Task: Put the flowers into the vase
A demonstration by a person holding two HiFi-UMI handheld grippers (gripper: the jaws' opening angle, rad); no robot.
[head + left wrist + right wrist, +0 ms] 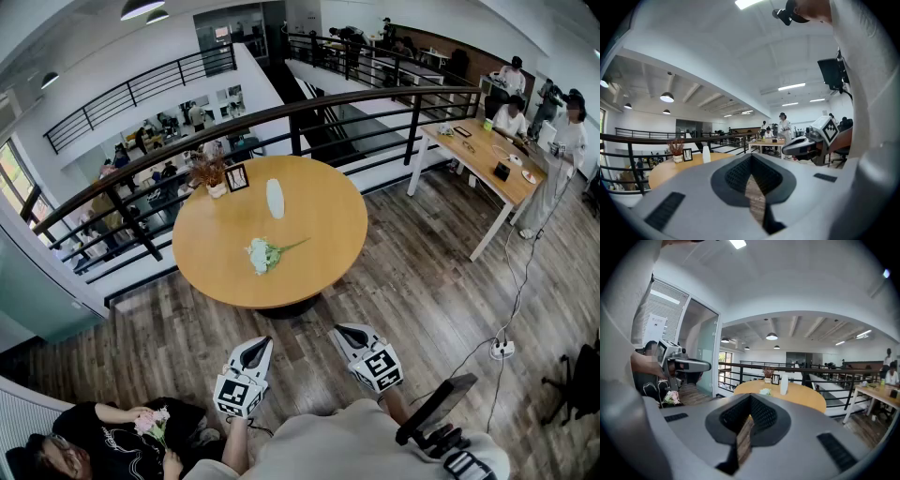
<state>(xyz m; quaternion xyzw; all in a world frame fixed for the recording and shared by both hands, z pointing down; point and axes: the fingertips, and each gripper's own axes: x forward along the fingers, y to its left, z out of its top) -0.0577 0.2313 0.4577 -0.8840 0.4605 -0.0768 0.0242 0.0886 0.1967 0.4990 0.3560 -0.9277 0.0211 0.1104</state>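
While both grippers hang low in the head view, the flowers (263, 253) lie flat on the round table (328, 262) at the frame's centre: a small bunch of pale, whitish-green blooms, ruffled and soft-looking, with a thin green stem pointing to the upper right. The vase (275, 198) stands upright just above them in the frame, apart from the bunch; it is slim, smooth and white, a tall rounded shape with nothing in it. To the vase's left sit a small black picture frame (236, 177) and a white pot of dried reddish-brown sprigs (210, 174). The tabletop is a plain disc of light, honey-coloured wood with a matt finish, and the floor (422, 281) beneath is grey-brown planks with visible grain. A black metal railing (375, 103) curves behind the table. The left gripper (258, 345) and right gripper (349, 333) are grey moulded plastic with dark, ribbed pads, each carrying a white cube with black square markers; they sit at the bottom centre, well short of the table. Each gripper's own view shows its jaws pressed together at the tips, pinching nothing, with only floor planks seen through the narrow slit behind. At the lower left a seated person holds a small pink bouquet (150, 424).
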